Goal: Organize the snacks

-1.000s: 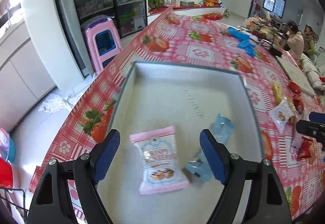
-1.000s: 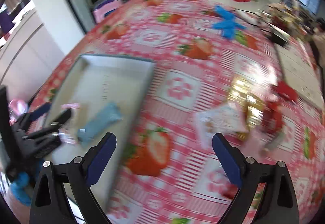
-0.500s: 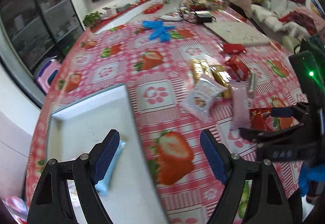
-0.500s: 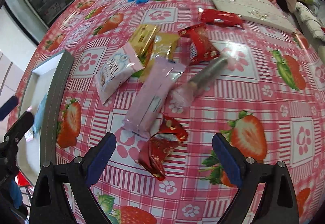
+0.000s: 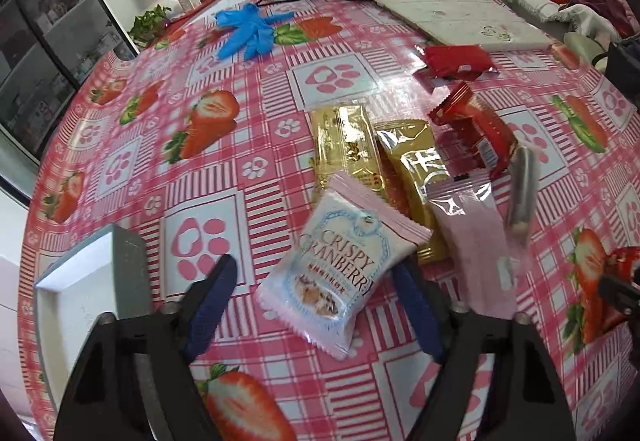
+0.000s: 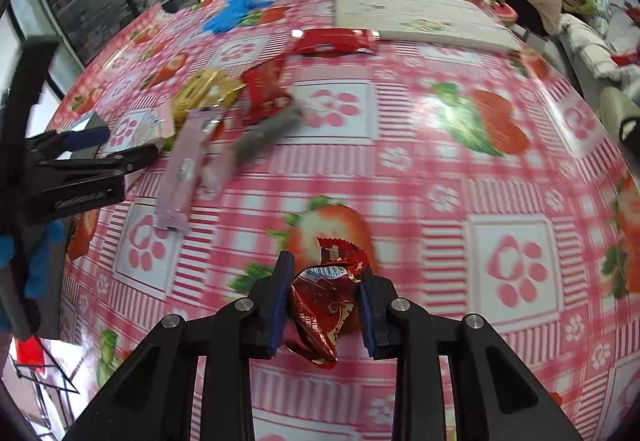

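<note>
- We have the right gripper (image 6: 322, 305) clenched on a crumpled red foil snack wrapper (image 6: 322, 311). Its jaws have just been closing, and both blue pads now press on the wrapper's sides, near the camera and low over the pink strawberry-print plastic tablecloth (image 6: 460, 169).
- The left gripper (image 5: 310, 305) has also just been narrowing, but it grasps nothing yet. The white-and-pink cranberry crisp packet (image 5: 340, 273) lies flat between its fingers, and we see a clear gap at the left pad.
- For the left side, we would centre the packet between the pads before closing further. The packet's far right corner overlaps the gold foil bar packet (image 5: 416, 177), so a skewed pinch could drag that neighbour along.
- We would squeeze across the packet's narrow width, low enough to catch its body rather than only the crimped seam, which looks thin and slippery.
- The grey-rimmed white tray (image 5: 80, 281) sits at the near left edge of the table, just left of the left gripper. We judge that both snacks belong there.
- The red wrapper is crinkled and light, so we would lift it straight up first and check that it hangs firm before carrying it left.
- The long pale pink sachet (image 6: 184, 169) and the other snacks lie between the right gripper and the tray, so we would pass above them rather than sweep through.
</note>
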The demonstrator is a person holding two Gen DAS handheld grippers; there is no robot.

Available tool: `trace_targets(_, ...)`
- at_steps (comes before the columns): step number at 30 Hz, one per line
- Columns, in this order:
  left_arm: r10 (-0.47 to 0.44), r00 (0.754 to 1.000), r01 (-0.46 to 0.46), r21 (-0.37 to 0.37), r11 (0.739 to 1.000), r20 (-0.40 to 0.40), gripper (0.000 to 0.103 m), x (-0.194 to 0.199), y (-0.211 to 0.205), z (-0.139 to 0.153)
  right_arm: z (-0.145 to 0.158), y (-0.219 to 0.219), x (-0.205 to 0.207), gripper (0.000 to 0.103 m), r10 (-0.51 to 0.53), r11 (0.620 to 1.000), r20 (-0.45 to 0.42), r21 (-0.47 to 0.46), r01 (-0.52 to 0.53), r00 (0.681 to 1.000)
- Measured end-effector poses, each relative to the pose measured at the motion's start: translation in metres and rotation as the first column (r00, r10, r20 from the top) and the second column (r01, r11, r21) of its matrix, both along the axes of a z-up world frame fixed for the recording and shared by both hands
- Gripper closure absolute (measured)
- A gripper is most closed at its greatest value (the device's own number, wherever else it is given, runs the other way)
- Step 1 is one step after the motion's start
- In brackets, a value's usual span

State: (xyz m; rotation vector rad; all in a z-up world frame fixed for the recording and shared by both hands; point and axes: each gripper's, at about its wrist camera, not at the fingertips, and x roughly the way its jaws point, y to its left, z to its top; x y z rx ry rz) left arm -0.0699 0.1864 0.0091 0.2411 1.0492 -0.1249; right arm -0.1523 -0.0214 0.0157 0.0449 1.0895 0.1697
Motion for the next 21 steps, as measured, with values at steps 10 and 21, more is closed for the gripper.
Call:
trace_targets(10, 0.175, 0.984, -0.176, -0.084, 0.981, -0.022, 0.033, -0.085, 0.01, 0.003, 0.001, -0.02, -0.011, 0.071, -0.021, 1.0, 0.036, 0.012, 0.021, 0.999)
trace_targets(21, 0.177, 0.979, -0.167, -0.11, 0.98, 0.097, 0.016, -0.084, 0.009, -0.006, -0.009, -0.021, -0.018, 0.0, -0.059, 0.998, 0.055, -0.028, 0.06, 0.997)
